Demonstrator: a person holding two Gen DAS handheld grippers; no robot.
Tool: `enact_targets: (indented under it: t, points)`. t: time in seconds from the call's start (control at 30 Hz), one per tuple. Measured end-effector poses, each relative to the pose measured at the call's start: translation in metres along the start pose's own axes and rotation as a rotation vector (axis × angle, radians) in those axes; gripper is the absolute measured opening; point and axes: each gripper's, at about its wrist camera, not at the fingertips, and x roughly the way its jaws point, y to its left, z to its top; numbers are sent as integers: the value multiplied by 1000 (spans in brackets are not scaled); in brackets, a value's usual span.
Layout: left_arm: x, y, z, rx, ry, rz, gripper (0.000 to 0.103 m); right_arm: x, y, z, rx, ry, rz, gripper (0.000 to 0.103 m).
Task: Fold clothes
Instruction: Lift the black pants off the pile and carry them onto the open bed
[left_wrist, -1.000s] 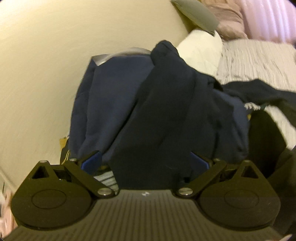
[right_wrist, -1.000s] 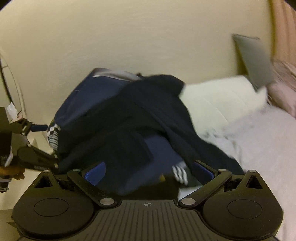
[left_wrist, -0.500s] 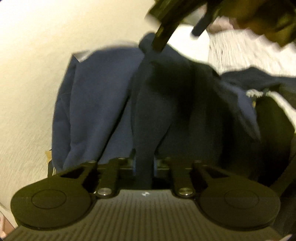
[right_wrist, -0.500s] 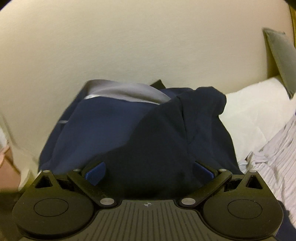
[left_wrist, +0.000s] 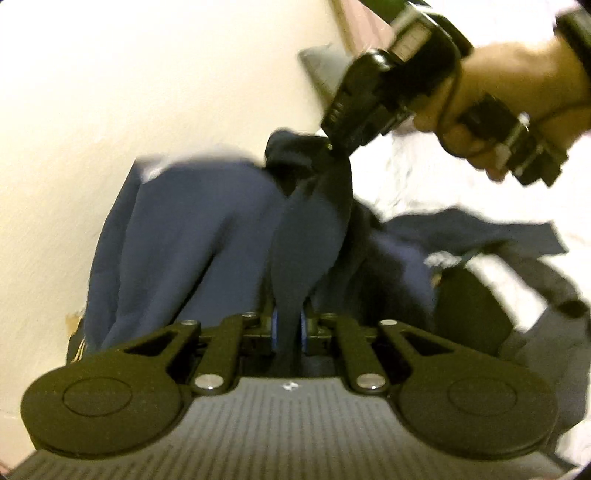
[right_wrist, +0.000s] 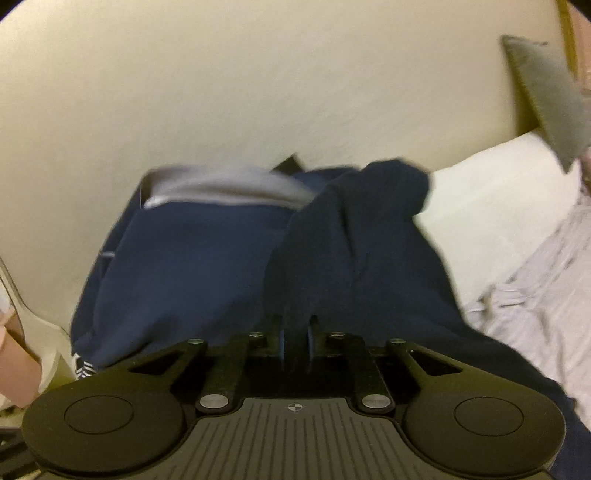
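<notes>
Left wrist view: left tongs (left_wrist: 287, 329) are clamped on a fold of the dark navy garment (left_wrist: 310, 236), which runs as a taut band from the blue pads (left_wrist: 274, 328) up to the right tongs (left_wrist: 334, 146), ahead and above, gripped by a hand (left_wrist: 513, 99). Nothing is seen folded yet; the task is judged at pick-up stage, with spreading and folding all left. A lighter blue garment (left_wrist: 177, 236), soft and matte like fleece, is heaped left of the tongs.

Right wrist view: right tongs (right_wrist: 295, 341), jaws just closed, are pinched on the same dark cloth, bunched into a peak ahead. A pale grey lining (right_wrist: 221, 188) is seen at the heap's top; a smooth white pillow (right_wrist: 491, 225) and striped bed sheet (right_wrist: 546, 295) lie to the right.
</notes>
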Motion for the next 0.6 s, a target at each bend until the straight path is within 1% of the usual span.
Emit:
enact_targets:
  t: [0.07, 0.13, 0.2, 0.3, 0.4, 0.47, 0.53, 0.6]
  points:
    - [-15, -19, 12, 20, -44, -55, 8, -32, -13, -5, 12, -40, -11, 8]
    - [-32, -42, 22, 39, -77, -132, 8, -76, -32, -21, 55, -89, -32, 8]
    - [-49, -71, 29, 67, -106, -228, 8, -120, -51, -37, 98, -137, -53, 8]
    - [-75, -124, 35, 119, -128, -407, 8, -196, -79, -78, 179, -205, -117, 7]
    - [-102, -184, 37, 183, -135, -607, 8, -277, -104, -134, 274, -244, -218, 7]
    - [-117, -227, 34, 221, -124, -737, 8, -327, -119, -174, 321, -250, -287, 7]
    - [-129, -268, 30, 269, -103, -854, 8, -377, -134, -220, 400, -250, -375, 7]
    - [-142, -310, 24, 334, -88, -955, 8, -419, -147, -269, 487, -240, -462, 7]
